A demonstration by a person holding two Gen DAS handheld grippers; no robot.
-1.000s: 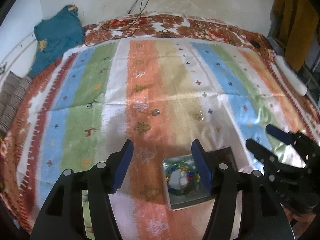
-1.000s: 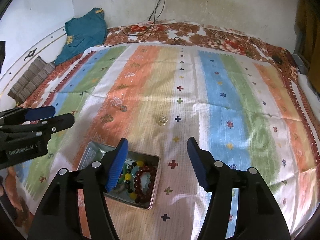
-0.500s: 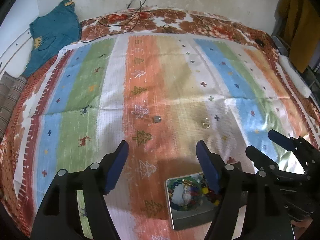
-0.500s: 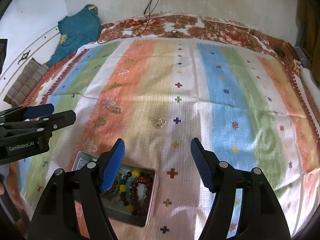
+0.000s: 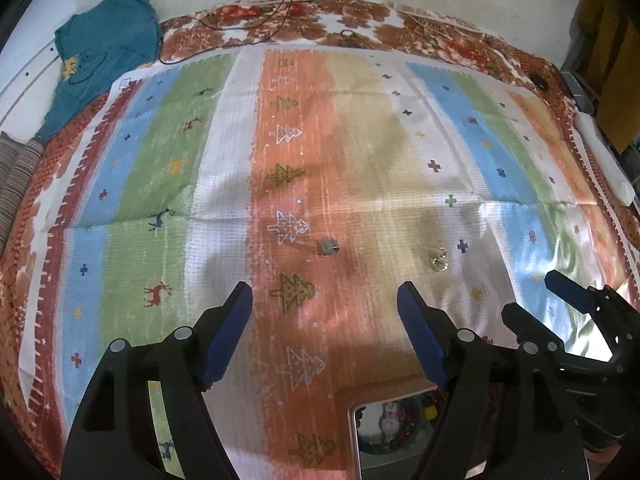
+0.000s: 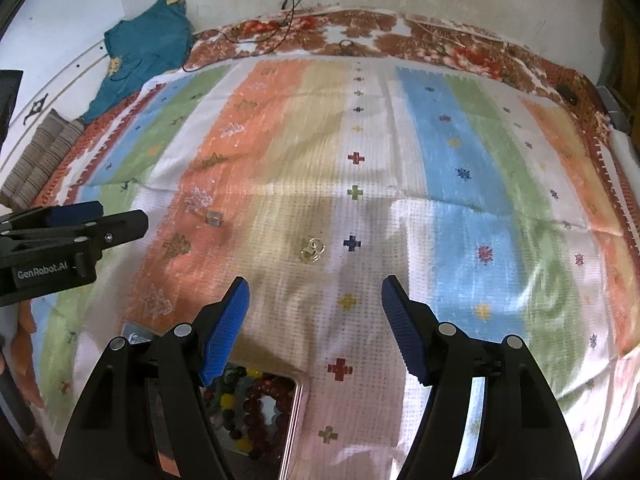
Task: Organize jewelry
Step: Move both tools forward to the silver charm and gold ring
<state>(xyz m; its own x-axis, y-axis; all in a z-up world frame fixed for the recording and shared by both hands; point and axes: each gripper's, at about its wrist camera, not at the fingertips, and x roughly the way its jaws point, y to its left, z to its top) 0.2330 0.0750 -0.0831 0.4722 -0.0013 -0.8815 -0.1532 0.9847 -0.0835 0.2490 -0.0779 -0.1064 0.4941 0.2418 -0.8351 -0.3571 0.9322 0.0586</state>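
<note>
As both grippers advanced, tin (image 5: 394,436) nearer frame bottom, fingers (image 6: 228,328) apart

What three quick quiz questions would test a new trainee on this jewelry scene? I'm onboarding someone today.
1. True or false: the left gripper holds the silver piece.
2. Which loose piece lies nearer the right gripper: A) silver piece, B) gold piece?
3. What fills the metal tin?

Key: 1 false, both grippers are open and empty. 2 B. 3 beaded bracelets.
</note>
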